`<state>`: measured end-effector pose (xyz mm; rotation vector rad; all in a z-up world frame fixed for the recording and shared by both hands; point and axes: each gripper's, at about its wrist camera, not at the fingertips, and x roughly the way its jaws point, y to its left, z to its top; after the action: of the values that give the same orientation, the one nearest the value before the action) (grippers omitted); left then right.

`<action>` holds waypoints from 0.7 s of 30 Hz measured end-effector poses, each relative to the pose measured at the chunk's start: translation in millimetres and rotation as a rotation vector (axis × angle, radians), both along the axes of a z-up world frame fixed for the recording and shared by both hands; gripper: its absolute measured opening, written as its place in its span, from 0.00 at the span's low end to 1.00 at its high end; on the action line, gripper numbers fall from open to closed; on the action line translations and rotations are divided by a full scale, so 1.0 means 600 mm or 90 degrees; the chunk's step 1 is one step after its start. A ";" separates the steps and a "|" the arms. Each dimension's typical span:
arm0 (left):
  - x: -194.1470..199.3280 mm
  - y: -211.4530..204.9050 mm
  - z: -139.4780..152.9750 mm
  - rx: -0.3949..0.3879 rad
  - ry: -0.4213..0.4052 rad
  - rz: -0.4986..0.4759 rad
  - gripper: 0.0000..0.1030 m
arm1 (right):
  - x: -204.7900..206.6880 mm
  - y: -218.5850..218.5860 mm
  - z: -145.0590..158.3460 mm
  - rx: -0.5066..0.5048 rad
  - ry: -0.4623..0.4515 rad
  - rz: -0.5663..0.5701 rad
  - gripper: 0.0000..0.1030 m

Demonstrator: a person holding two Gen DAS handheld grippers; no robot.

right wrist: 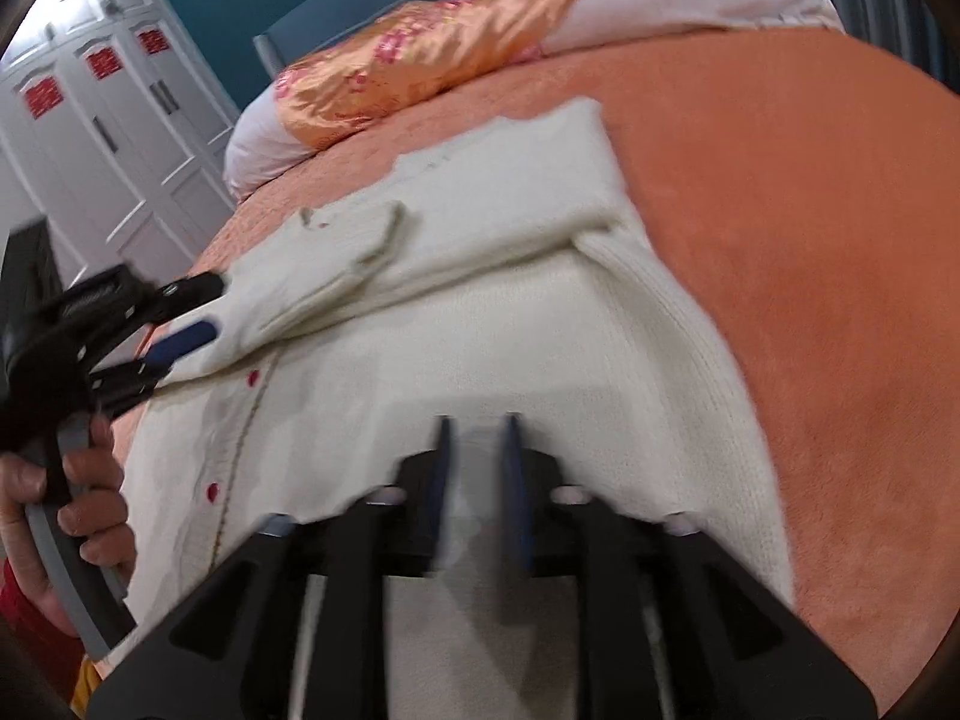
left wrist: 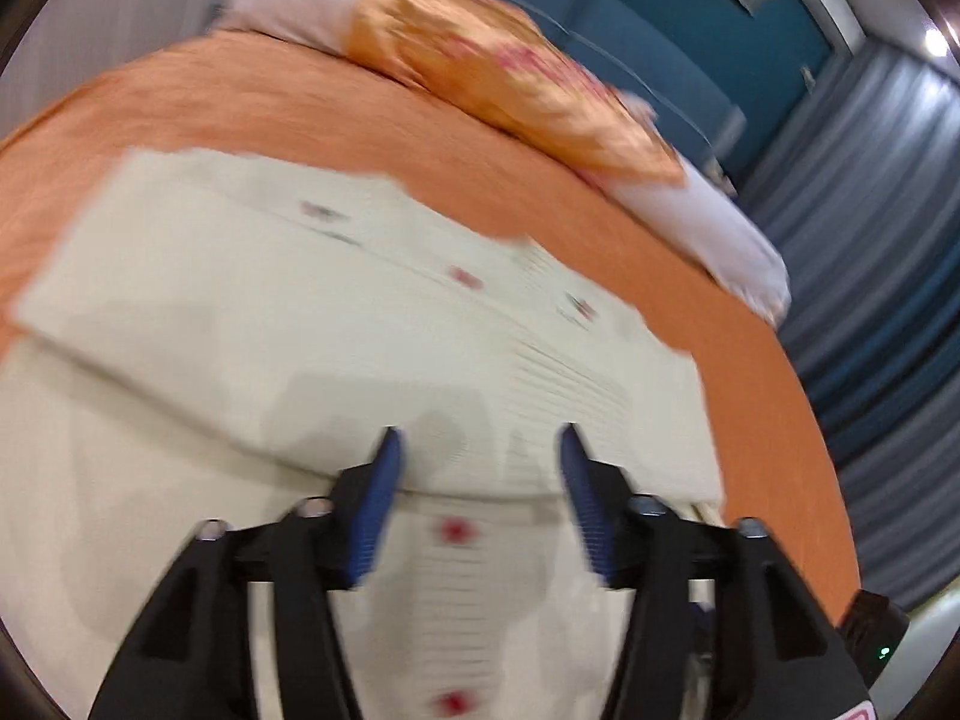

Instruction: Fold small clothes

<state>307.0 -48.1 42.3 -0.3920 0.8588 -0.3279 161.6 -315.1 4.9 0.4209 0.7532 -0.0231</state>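
Note:
A cream knitted cardigan [left wrist: 312, 312] with small red buttons lies on the orange bedspread [left wrist: 252, 102], its sleeves folded in over the body. My left gripper [left wrist: 477, 444] is open, its blue fingers spread just above the folded knit near the button band. In the right wrist view the cardigan [right wrist: 480, 324] fills the middle. My right gripper [right wrist: 476, 429] has its jaws close together with cream knit between them. The left gripper [right wrist: 204, 309] also shows there at the left, at the garment's edge, held by a hand.
An orange patterned pillow [left wrist: 498, 72] and white pillows [left wrist: 714, 228] lie at the head of the bed, also seen in the right wrist view [right wrist: 420, 42]. White wardrobe doors [right wrist: 108, 120] stand to the left. Grey curtains [left wrist: 888, 240] hang at the right. Bare bedspread [right wrist: 810, 240] lies right of the cardigan.

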 end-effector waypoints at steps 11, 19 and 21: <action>0.024 0.269 -0.037 -0.099 0.082 0.244 0.67 | 0.196 0.036 0.019 0.091 0.052 0.021 0.51; 0.067 0.257 -0.026 -0.057 0.068 0.211 0.20 | 0.228 0.071 0.140 0.042 -0.090 0.089 0.08; 0.075 0.249 -0.035 -0.043 0.070 0.197 0.13 | 0.212 0.047 0.178 0.030 -0.146 0.069 0.08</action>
<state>352.1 101.2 21.2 -0.6011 0.8803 -0.0493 289.0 -286.6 111.7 0.4188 0.5503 0.1419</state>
